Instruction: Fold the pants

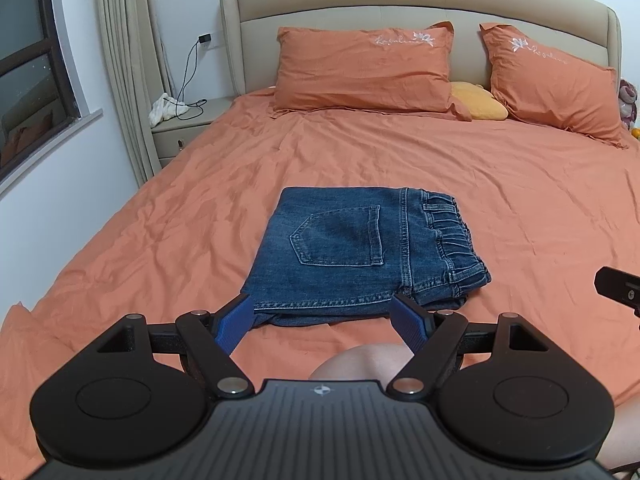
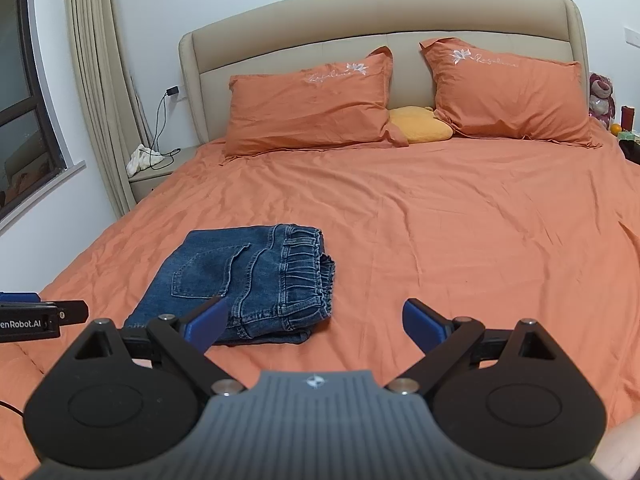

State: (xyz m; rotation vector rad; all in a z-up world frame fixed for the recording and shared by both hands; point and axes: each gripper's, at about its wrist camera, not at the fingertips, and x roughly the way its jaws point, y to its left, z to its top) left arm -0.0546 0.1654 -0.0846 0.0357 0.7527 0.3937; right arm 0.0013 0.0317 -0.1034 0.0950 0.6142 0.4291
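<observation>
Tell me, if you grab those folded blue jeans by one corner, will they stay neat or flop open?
The jeans would probably flop open: they are soft denim in loose stacked layers, with nothing holding the folds. They likely feel heavy for their size, as several layers show at the near edge. Pushed, they would probably bunch on the wrinkled orange sheet rather than slide.

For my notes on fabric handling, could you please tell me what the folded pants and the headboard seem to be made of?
Pants: blue denim, matte and faded, with contrast seams, a patch pocket and a gathered waistband. Headboard: beige padded upholstery, smooth with a faint sheen, probably leather or an imitation.
</observation>
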